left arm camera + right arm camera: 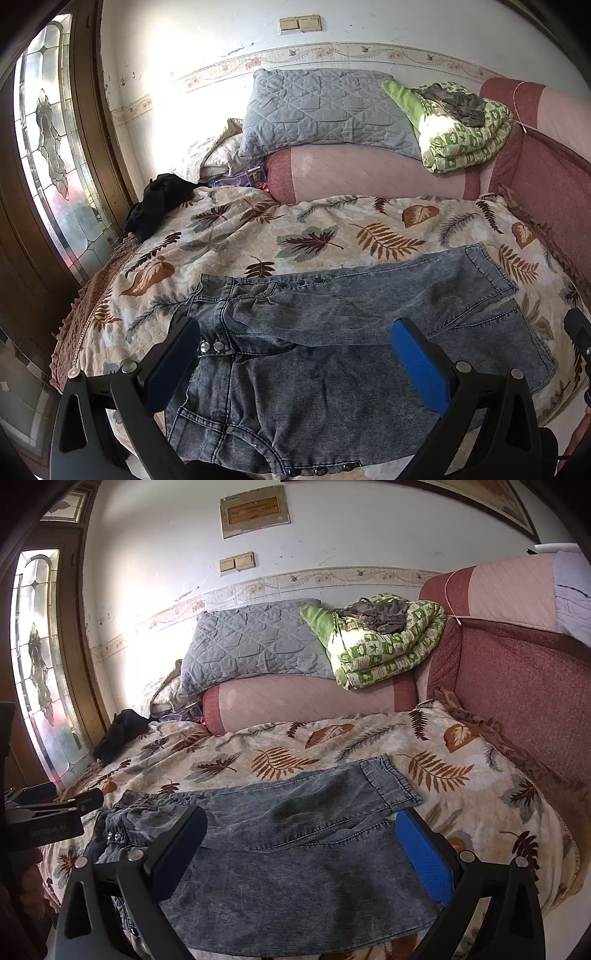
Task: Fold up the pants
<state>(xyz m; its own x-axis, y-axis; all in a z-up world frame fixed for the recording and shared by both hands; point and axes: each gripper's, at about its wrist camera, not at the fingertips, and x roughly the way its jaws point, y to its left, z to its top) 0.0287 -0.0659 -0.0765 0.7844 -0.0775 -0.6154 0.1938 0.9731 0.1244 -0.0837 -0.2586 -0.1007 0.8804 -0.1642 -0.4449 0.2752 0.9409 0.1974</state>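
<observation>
Across the lower half of both views: the pants (332,354) lie spread flat on the bedspread (332,225).
Pants: grey-blue washed denim, waist toward the left of the frame, legs running to the right; in the left wrist view the metal snaps (212,346) sit left of centre, just beside the left finger.
Legs: the far leg ends in a hem at right of centre (391,781); the near leg fills the bottom centre of the right wrist view, its edge partly overlapped by the far one.
Left gripper (299,365): fingers spread wide apart, holding nothing, poised over the waist and seat of the pants; whether the tips touch the cloth cannot be told.
Right gripper (301,853): fingers likewise wide apart, empty, poised over the legs.
Pads: blue pads (424,856) line the inner faces of the fingers.
Other gripper seen: the left one's black body shows at the left edge of the right wrist view.
Bedspread: cream with brown and grey leaf print, covering the bed.
Upper centre: a grey quilted pillow (325,110) resting on a pink bolster (369,177).
Upper right: a folded green patterned blanket (461,125), touching the pillow.
Left of centre: a dark crumpled garment (159,203) at the bed's edge, well apart from the pants.
Far left: a stained-glass door panel (48,147).
Wall: two beige switches (300,24) at top centre.
</observation>
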